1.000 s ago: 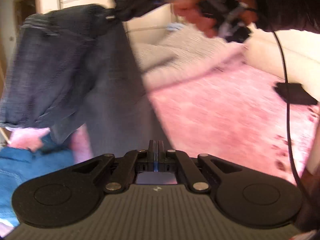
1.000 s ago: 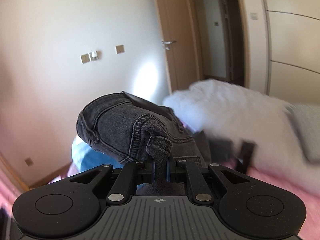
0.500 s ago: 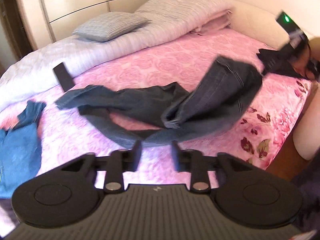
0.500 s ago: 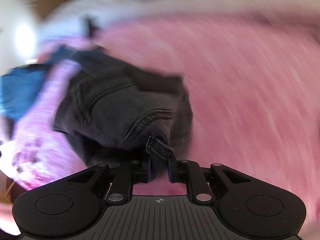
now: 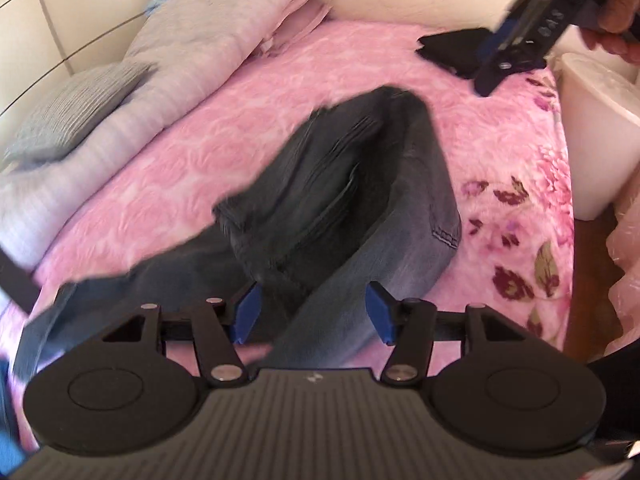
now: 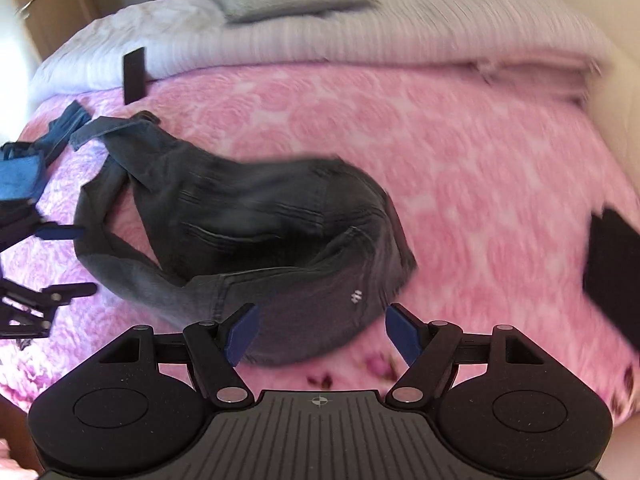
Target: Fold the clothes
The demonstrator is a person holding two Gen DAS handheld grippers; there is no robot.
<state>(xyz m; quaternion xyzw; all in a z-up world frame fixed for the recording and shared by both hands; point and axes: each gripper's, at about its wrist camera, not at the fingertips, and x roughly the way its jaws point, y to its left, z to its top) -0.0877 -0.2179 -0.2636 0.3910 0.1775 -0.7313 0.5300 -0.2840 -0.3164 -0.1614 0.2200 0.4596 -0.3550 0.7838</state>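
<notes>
Your left gripper (image 5: pixel 311 312) and right gripper (image 6: pixel 320 330): fingers apart, empty. Dark jeans (image 6: pixel 256 232) lay bunched on bed (image 6: pixel 460 168), probably dropped for spreading flat.

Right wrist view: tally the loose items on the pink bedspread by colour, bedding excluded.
Dark grey: 1, the jeans, crumpled in the middle.
Blue: 1, a garment at the left edge, partly out of view.
Black: 2, a flat strip near the white quilt, and a folded piece at the right edge.
Total: 4
</notes>
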